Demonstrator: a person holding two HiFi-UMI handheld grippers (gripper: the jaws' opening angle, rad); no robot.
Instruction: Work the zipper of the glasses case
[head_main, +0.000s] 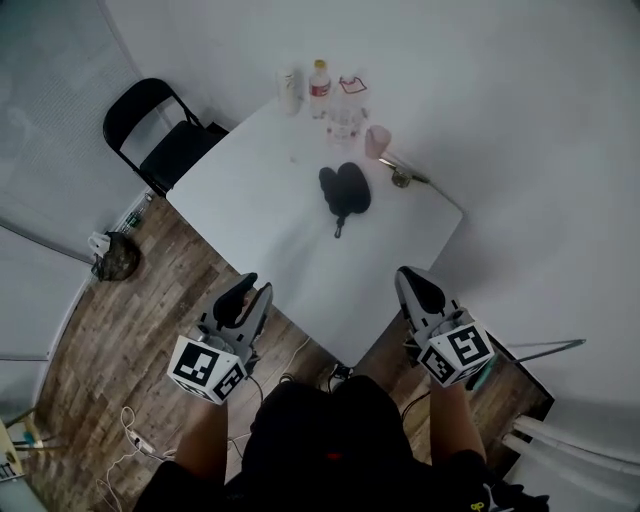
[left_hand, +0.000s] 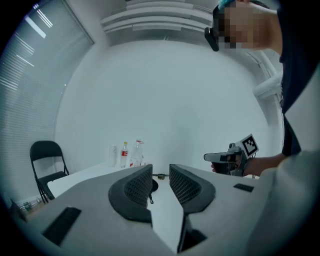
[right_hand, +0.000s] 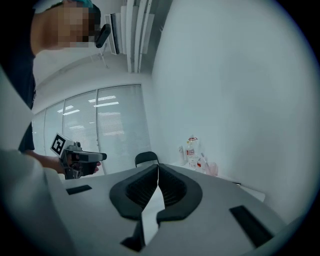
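Zipper work has not begun: the case (head_main: 345, 188) lies untouched on the table (head_main: 250, 210), far from the left gripper (head_main: 255, 285), jaws narrowly apart and empty, and the right gripper (head_main: 408, 272), jaws together.

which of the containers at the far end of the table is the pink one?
The pink cup, rightmost of the group in the head view. The rest are clear or whitish, and one bottle among them has a red label.

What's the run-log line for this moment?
phase: pre-contact | left gripper: narrowly open, empty | right gripper: shut, empty | glasses case: on table, untouched
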